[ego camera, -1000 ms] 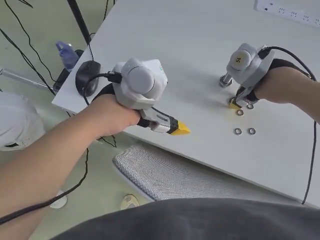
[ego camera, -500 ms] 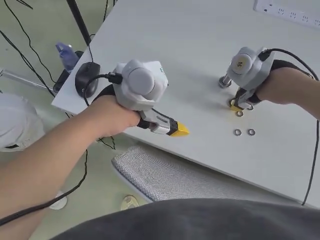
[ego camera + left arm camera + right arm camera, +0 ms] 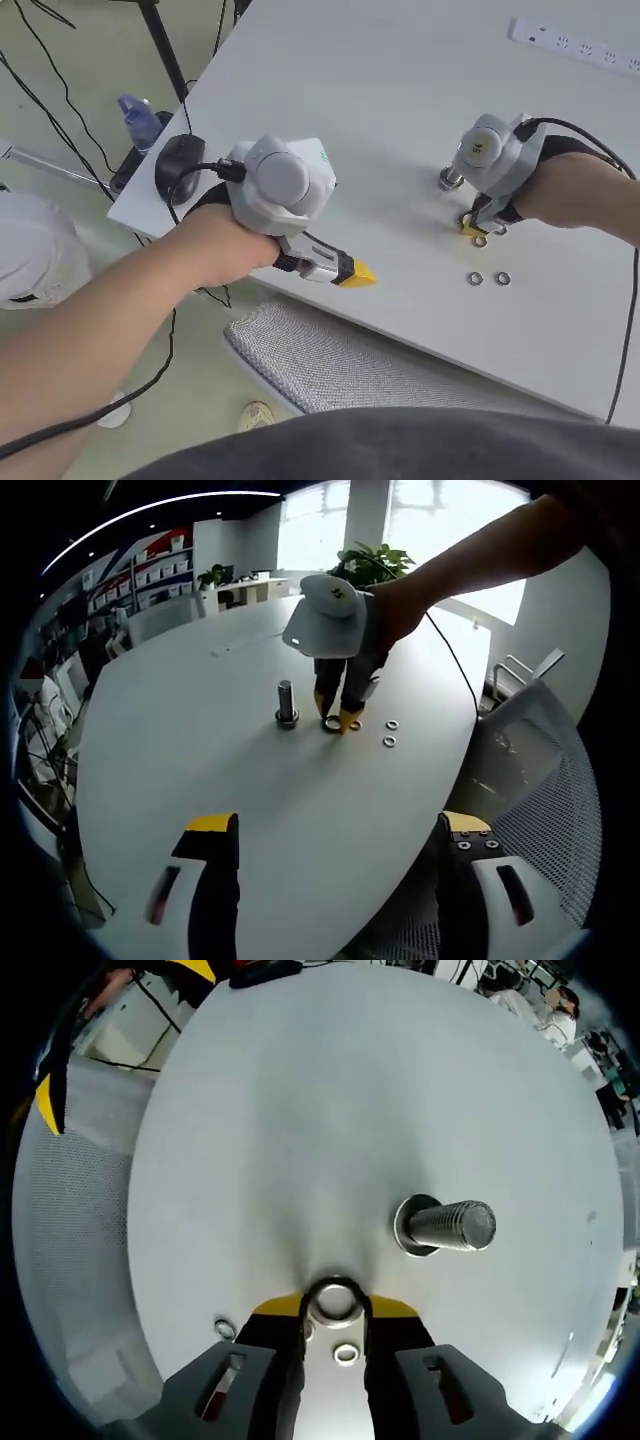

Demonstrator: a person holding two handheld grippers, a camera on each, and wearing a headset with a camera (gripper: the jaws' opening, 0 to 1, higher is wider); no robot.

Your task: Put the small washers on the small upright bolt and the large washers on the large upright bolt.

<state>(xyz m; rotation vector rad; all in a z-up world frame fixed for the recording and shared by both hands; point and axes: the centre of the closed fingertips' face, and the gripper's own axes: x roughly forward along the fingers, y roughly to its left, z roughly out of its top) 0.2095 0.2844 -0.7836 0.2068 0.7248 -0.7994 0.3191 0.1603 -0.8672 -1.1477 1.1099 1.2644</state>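
White and matte, the rounded tabletop point(image 3: 380, 90) is sitting in a bright office, with a grey mesh chair point(image 3: 330, 355) tucked at its edge. The right gripper point(image 3: 333, 1307) is pinching a flat steel ring, the large washer point(image 3: 333, 1285), low at the table just beside the threaded upright bolt point(image 3: 450, 1225). Small washers point(image 3: 476, 279) are lying nearby. The left gripper point(image 3: 337, 822) is hanging with its jaws spread wide.
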